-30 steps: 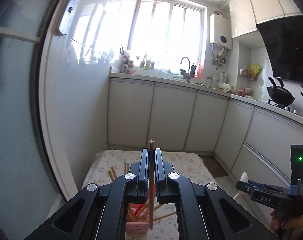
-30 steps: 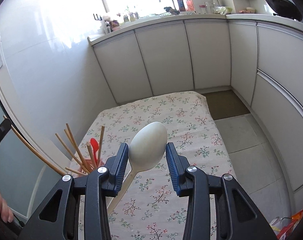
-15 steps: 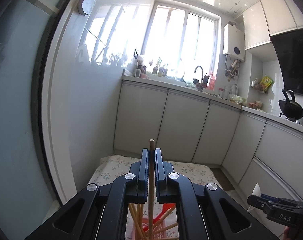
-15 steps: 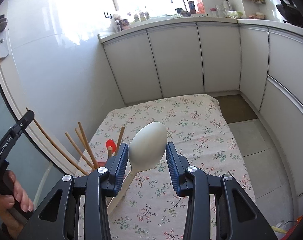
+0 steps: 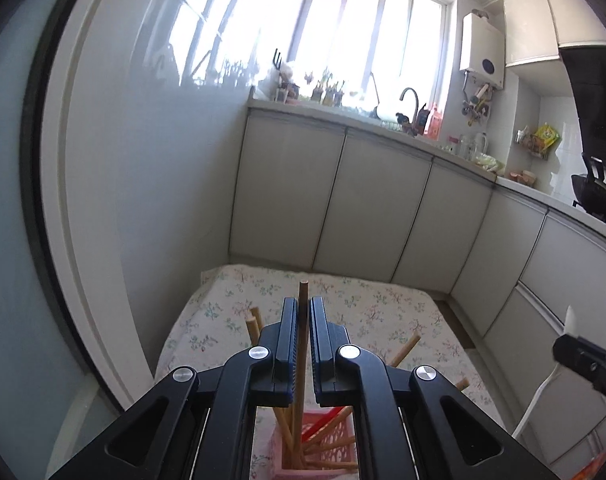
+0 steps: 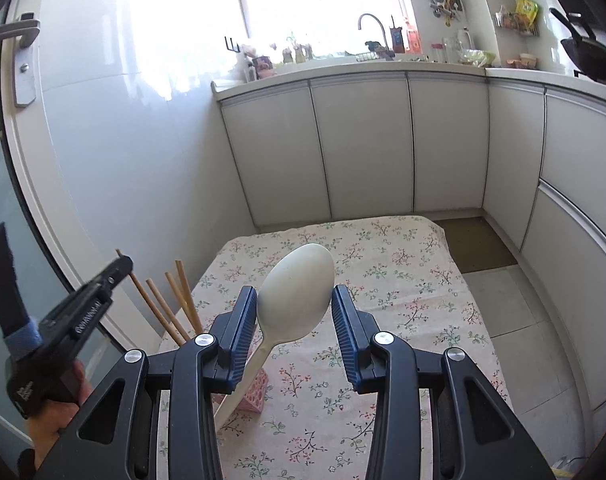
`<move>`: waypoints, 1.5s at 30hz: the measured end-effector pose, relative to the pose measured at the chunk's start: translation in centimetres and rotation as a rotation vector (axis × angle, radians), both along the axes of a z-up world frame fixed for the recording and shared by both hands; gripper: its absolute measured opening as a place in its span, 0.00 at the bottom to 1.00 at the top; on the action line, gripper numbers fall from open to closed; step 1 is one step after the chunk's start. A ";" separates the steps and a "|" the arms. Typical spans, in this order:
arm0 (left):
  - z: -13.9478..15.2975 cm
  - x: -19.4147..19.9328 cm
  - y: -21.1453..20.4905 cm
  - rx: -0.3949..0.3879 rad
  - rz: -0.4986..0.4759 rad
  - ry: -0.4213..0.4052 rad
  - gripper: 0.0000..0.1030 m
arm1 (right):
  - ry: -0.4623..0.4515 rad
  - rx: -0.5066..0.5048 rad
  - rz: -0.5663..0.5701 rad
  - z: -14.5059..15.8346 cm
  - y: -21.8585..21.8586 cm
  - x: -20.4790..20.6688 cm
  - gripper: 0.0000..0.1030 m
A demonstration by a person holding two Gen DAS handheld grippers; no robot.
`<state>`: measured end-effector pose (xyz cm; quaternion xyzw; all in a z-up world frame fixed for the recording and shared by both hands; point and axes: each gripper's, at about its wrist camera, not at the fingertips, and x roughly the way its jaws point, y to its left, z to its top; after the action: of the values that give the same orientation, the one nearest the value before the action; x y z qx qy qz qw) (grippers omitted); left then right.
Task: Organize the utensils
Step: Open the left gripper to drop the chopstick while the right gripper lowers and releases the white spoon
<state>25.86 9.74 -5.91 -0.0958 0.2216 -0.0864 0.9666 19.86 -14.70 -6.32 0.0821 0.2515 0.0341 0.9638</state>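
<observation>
On the floral-cloth worktop (image 6: 403, 320) stood the pink holder (image 5: 323, 456), left tongs (image 5: 304, 320) pinching a chopstick (image 5: 303, 300) over it for release, right tongs (image 6: 295, 312) gripping the white spoon (image 6: 297, 296), probably next in.

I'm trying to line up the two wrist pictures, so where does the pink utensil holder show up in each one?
Left wrist view: the pink utensil holder sits at the bottom centre, below the left gripper, with chopsticks leaning out of it.
Right wrist view: only a corner of it shows, lower left of centre, behind the white spoon.
Shared landmark: the sink faucet.
</observation>
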 end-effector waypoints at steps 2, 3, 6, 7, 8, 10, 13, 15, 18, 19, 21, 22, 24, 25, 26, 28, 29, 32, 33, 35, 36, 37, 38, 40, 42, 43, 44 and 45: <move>-0.7 0.4 0.3 -0.013 -0.003 0.050 0.32 | -0.023 -0.019 -0.001 0.4 0.6 -0.2 0.40; -0.9 0.4 0.4 -0.013 -0.002 0.067 0.39 | -0.034 -0.028 -0.002 0.6 0.9 -0.2 0.40; -0.9 -0.4 0.4 0.012 0.008 0.095 0.44 | -0.064 -0.055 -0.005 1.4 2.0 0.0 0.40; -1.0 -0.7 0.5 0.024 0.019 0.111 0.44 | -0.072 -0.063 -0.007 1.7 2.4 0.1 0.40; -1.1 -1.0 0.7 0.035 0.036 0.130 0.45 | -0.080 -0.068 -0.006 2.0 2.9 0.4 0.40; -1.6 -1.4 0.9 0.066 0.064 0.192 0.45 | -0.091 -0.086 -0.004 2.4 4.1 1.0 0.40; -2.6 -1.7 1.2 0.113 0.102 0.270 0.45 | -0.106 -0.147 -0.013 2.4 6.2 2.3 0.40; -3.5 -1.7 1.2 0.158 0.104 0.314 0.46 | -0.113 -0.194 -0.028 2.1 7.5 3.4 0.40; -4.8 -1.3 1.1 0.208 0.098 0.369 0.46 | -0.121 -0.263 -0.053 1.3 9.4 5.3 0.40; -5.2 -1.2 1.1 0.215 0.093 0.385 0.46 | -0.125 -0.287 -0.059 1.0 10.0 5.9 0.40; -5.8 -1.1 1.3 0.223 0.082 0.407 0.47 | -0.133 -0.332 -0.069 0.3 11.0 6.8 0.40; -6.0 -1.0 1.4 0.228 0.081 0.414 0.47 | -0.132 -0.350 -0.071 -0.1 11.5 7.2 0.40; -6.3 -0.8 1.5 0.232 0.079 0.424 0.47 | -0.121 -0.372 -0.069 -1.0 12.1 8.1 0.40; -6.5 -0.7 1.6 0.232 0.077 0.427 0.47 | -0.115 -0.381 -0.069 -1.4 12.3 8.5 0.40; -6.5 -0.8 1.7 0.231 0.076 0.430 0.47 | -0.110 -0.389 -0.069 -1.8 12.5 8.9 0.40; -6.5 -0.8 1.9 0.229 0.076 0.433 0.47 | -0.094 -0.391 -0.061 -2.3 12.5 9.8 0.40; -6.5 -0.7 1.8 0.228 0.075 0.433 0.47 | -0.084 -0.384 -0.053 -2.5 12.5 10.2 0.41; -6.5 -0.5 1.8 0.228 0.071 0.435 0.50 | -0.054 -0.361 -0.034 -2.9 12.3 10.9 0.43; -6.5 -0.5 1.7 0.229 0.069 0.436 0.50 | -0.050 -0.353 -0.030 -2.9 12.2 10.7 0.45; -6.5 -0.5 1.6 0.232 0.067 0.436 0.51 | -0.044 -0.336 -0.020 -2.7 11.8 10.8 0.50; -6.5 -0.5 1.6 0.233 0.066 0.434 0.51 | -0.041 -0.325 -0.013 -2.5 11.6 10.8 0.52; -6.5 -0.5 1.5 0.233 0.066 0.433 0.52 | -0.041 -0.313 -0.010 -2.4 11.4 10.6 0.54; -6.4 -0.6 1.5 0.233 0.065 0.432 0.53 | -0.041 -0.302 -0.009 -2.2 11.0 10.4 0.54; -6.3 -0.7 1.3 0.232 0.059 0.427 0.54 | -0.043 -0.286 -0.005 -1.6 10.5 10.0 0.54; -6.1 -0.9 1.1 0.231 0.054 0.421 0.56 | -0.047 -0.274 -0.001 -1.0 9.9 9.2 0.54; -6.0 -1.1 1.0 0.230 0.051 0.415 0.57 | -0.048 -0.265 -0.001 -0.6 9.5 8.7 0.55; -5.8 -1.2 0.8 0.231 0.048 0.410 0.59 | -0.048 -0.253 0.000 -0.2 9.0 8.1 0.55; -5.6 -1.4 0.7 0.232 0.045 0.407 0.60 | -0.047 -0.242 0.002 0.2 8.4 7.4 0.55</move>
<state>24.43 10.42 -11.52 -0.0046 0.4180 -0.0175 0.9083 27.27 -6.25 -6.14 -0.0357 0.2311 0.0062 0.9723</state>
